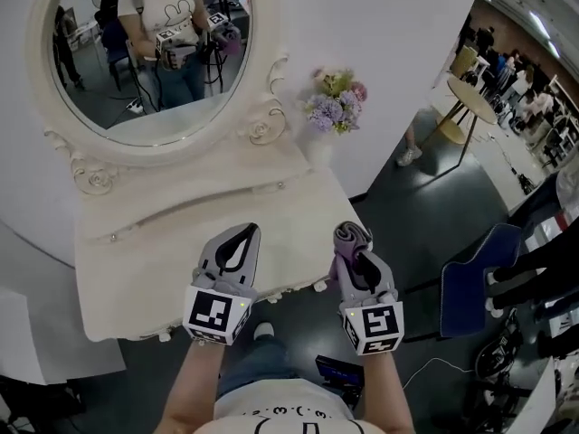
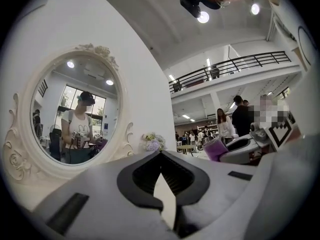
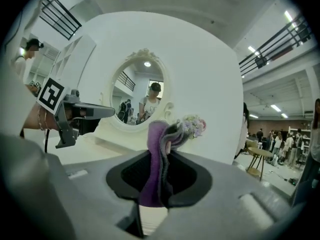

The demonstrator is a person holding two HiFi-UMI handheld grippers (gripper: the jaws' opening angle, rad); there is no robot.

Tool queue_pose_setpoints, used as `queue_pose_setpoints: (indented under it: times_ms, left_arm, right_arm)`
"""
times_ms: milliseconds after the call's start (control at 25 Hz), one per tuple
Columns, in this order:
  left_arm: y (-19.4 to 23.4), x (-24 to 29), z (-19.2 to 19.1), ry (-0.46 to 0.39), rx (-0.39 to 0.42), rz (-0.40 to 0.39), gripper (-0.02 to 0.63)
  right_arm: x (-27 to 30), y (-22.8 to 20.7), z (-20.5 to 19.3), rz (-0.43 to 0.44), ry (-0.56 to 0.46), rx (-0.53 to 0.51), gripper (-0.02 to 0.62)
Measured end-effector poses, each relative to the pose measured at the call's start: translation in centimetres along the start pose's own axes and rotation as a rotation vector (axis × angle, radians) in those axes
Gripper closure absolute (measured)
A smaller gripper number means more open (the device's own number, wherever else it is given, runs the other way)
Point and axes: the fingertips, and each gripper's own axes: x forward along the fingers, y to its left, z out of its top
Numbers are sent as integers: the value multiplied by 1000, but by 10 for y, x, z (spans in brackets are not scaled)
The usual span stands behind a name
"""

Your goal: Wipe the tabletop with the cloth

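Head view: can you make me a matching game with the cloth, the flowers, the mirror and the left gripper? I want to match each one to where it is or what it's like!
Things:
1. cloth
2. flowers
3. mirror
4. left gripper

Place or state:
A. shut, with nothing in it
B. at the back of the table, just right of the mirror
C. pinched in the right gripper
D. oval, in a white carved frame

Pairs: 1-C, 2-B, 3-D, 4-A
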Motion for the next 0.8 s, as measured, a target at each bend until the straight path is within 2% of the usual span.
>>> queue_pose_setpoints:
  times_ms: [200,480,640,800]
  left_arm:
    - [13,43,-17,40,-5,-11,607]
    - [27,86,-42,94,-38,29,607]
    - [34,111,-58,121,-63,87,607]
    - [40,133,-68,147,-77,156,607]
  right_arm:
    - [46,-35,-13,-7,53,-13,502]
    - [97,-79,-34,31,123,-62,502]
    - [131,-103,-55,92,170,-115,502]
    - [171,-119,-84,197,227,-181,502]
